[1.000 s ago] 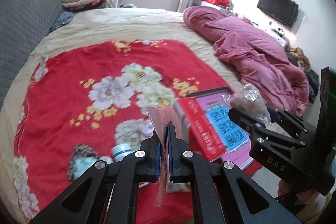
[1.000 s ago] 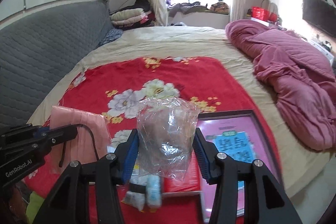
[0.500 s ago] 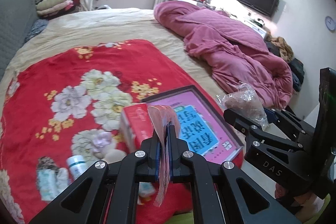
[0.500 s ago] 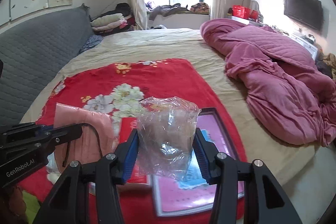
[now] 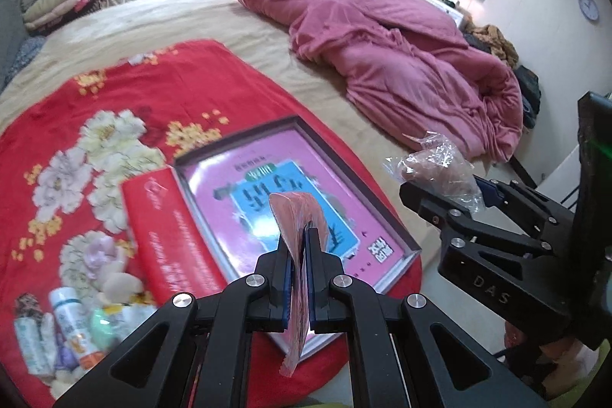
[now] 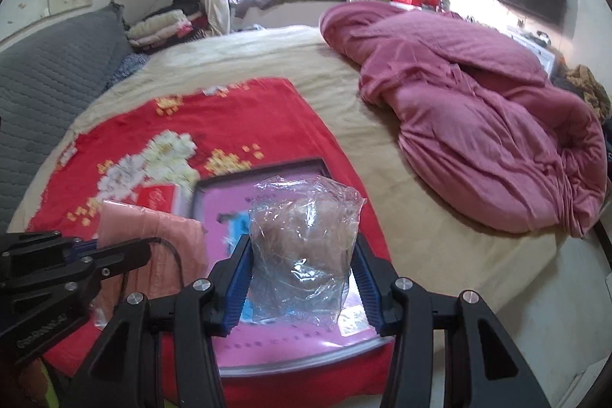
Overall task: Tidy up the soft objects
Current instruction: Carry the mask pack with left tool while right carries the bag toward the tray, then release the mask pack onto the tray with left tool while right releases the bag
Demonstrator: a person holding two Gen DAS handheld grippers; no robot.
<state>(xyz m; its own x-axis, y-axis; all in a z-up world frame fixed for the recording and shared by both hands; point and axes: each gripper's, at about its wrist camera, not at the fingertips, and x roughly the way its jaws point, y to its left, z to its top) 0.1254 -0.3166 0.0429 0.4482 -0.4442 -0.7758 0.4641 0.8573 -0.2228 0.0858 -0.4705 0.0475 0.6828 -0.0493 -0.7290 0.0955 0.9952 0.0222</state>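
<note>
Pink folded cloth [image 5: 296, 278], thin and limp, hangs pinched flat in the left gripper's [image 5: 297, 257] tightly closed jaws above a glossy pink boxed set [image 5: 355, 247] on a red floral blanket [image 5: 114, 94]; the right gripper's [image 6: 302, 268] half-spread jaws clasp a crinkled clear plastic bag [image 6: 302, 236] over the bed [image 6: 382, 148].
</note>
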